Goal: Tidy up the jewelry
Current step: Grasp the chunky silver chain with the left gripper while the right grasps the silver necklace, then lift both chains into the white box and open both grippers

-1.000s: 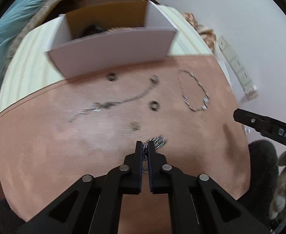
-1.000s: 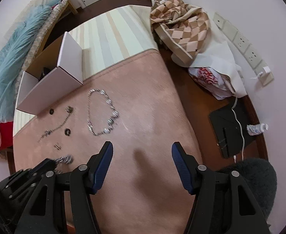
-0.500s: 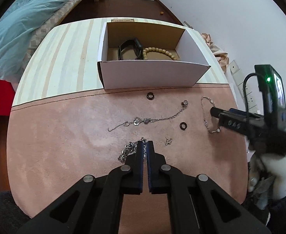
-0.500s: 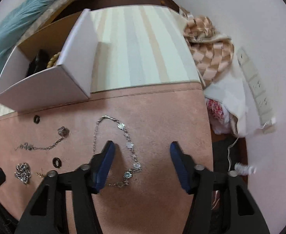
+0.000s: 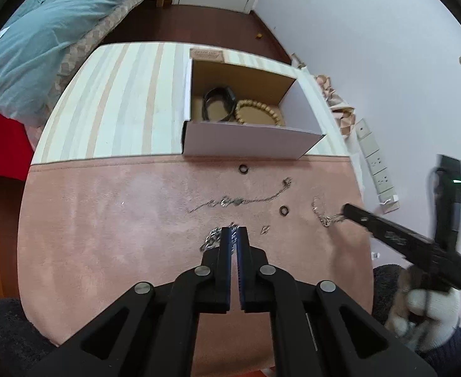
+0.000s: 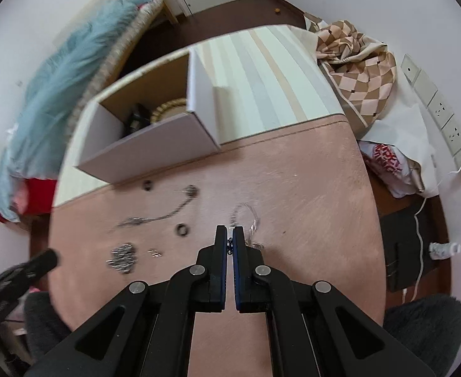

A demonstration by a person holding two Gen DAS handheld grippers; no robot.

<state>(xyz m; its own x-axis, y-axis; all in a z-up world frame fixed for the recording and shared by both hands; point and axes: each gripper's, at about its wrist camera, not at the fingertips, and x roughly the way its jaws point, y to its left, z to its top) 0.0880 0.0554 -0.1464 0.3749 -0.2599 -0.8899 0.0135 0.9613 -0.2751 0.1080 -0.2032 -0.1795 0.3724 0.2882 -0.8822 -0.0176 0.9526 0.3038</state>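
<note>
Both low over the mat: left gripper (image 5: 234, 232) pinches chain bracelet (image 5: 210, 239), right gripper (image 6: 230, 235) pinches necklace (image 6: 246, 216).

pink mat (image 5: 120, 220), white box (image 5: 246, 143) — striped cloth (image 5: 120, 100)

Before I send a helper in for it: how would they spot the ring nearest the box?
Find the white cardboard box where the striped cloth meets the pink mat. Just in front of its front wall lies a small dark ring. A second dark ring lies farther out, beyond the thin straight chain.
</note>
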